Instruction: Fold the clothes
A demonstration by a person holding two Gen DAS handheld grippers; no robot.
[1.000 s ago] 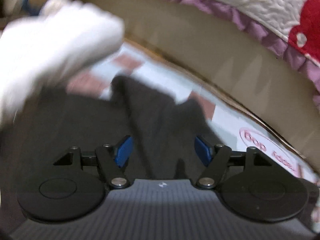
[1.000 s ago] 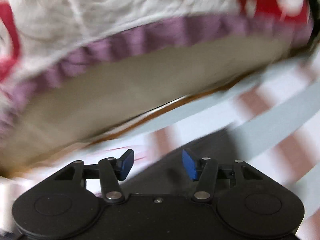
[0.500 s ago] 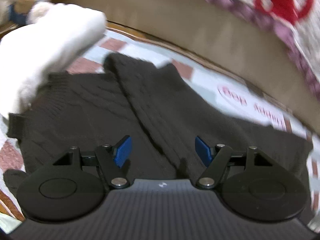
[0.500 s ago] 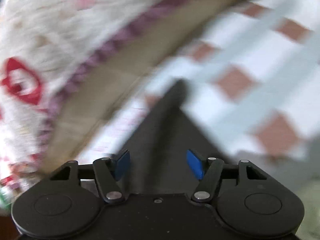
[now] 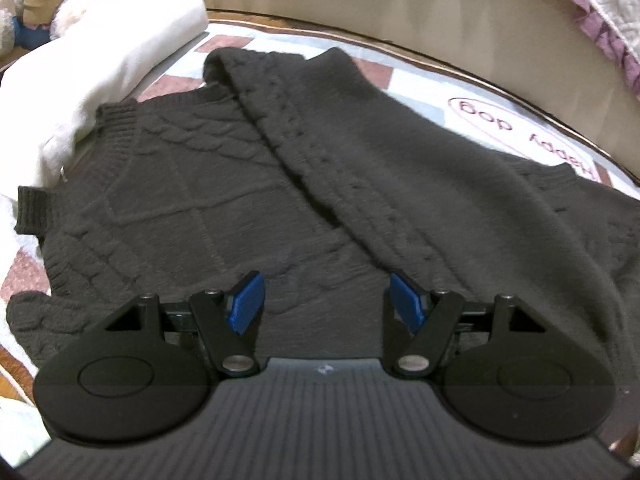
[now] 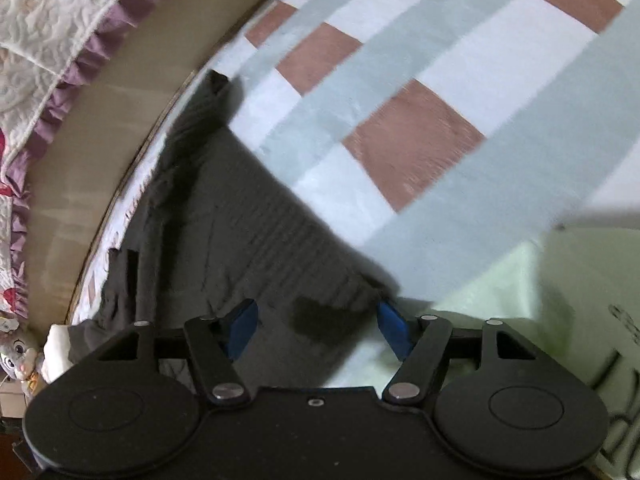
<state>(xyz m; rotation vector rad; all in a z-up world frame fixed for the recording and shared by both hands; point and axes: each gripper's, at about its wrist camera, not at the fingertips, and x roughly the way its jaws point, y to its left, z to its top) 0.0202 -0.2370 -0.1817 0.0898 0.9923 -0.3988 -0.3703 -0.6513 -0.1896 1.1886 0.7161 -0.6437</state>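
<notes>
The dark grey cable-knit sweater (image 5: 248, 184) lies flat on the checked blue, white and brown mat (image 6: 400, 92), near its edge by the beige wall. One side is already folded across the body; the rest remains unfolded. Both the left gripper (image 5: 324, 304) and right gripper (image 6: 316, 324) hover above it, fingers apart, holding nothing; the right's jaws have just been opening.

One dark sweater (image 5: 360, 168) lies on one checked mat (image 6: 400, 80). One white cloth (image 5: 100, 60) sits beside it. There are two grippers (image 5: 326, 308) (image 6: 316, 330), one stuffed bunny (image 6: 18, 352) and one quilt (image 6: 48, 28)
</notes>
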